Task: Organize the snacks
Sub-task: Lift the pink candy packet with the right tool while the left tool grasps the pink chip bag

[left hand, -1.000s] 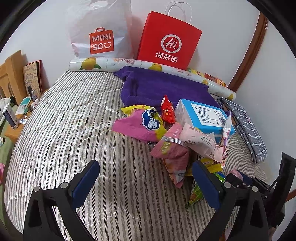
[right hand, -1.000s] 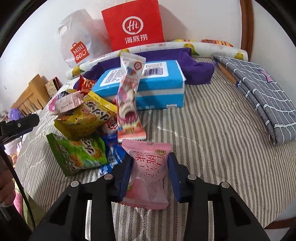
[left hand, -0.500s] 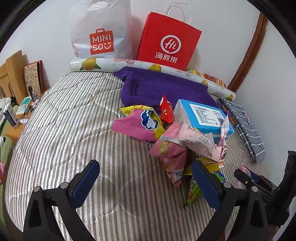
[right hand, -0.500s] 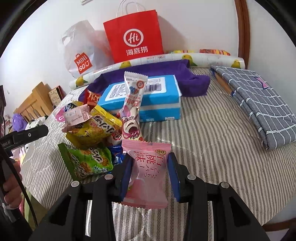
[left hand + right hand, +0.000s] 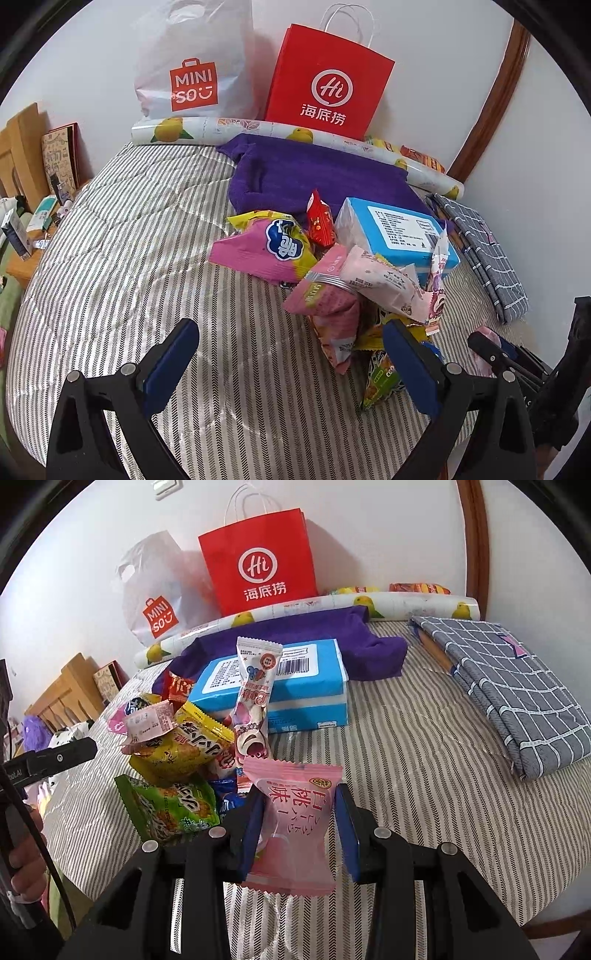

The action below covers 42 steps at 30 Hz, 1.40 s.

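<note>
We are barely started, by our reckoning: our right gripper point(image 5: 299, 834) pinches one pink packet point(image 5: 293, 827) at lower centre, lifted clear of the bed point(image 5: 424, 775), while the snack pile point(image 5: 343, 280) sits unsorted mid-frame. Our left gripper point(image 5: 291, 362) hangs spread and empty. A blue box point(image 5: 280, 686) and purple towel point(image 5: 317, 177) crowd the pile; bags point(image 5: 328, 85) stand upper centre.

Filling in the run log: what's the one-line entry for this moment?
left gripper: open, empty | right gripper: shut on pink peach snack packet | snack pile: on striped bed
</note>
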Each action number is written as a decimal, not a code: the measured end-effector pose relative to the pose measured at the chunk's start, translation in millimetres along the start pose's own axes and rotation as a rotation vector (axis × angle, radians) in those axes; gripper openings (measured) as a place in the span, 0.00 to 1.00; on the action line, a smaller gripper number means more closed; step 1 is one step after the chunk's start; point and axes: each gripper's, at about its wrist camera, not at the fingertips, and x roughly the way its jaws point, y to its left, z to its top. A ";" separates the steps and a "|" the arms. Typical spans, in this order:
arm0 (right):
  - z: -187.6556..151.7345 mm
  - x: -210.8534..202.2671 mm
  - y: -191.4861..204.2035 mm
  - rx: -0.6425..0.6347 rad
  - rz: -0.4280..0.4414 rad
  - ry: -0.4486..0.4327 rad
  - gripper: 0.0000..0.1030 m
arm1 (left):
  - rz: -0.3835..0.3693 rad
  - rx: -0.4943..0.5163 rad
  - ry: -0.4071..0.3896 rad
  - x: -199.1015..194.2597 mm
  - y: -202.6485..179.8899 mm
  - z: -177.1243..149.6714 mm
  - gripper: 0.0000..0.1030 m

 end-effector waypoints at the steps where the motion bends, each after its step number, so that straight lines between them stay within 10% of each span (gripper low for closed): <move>1: 0.4 -0.7 -0.7 0.003 -0.003 -0.003 0.37 | 0.001 0.000 0.002 0.3 0.0 -0.2 0.97; 30: 3.7 -2.8 -23.5 0.043 -0.016 -0.030 0.37 | 0.020 0.021 0.071 37.8 -11.5 4.6 0.95; 42: 11.1 7.8 -32.9 0.052 -0.025 -0.020 0.37 | -0.046 0.012 0.120 67.9 -17.4 7.7 0.74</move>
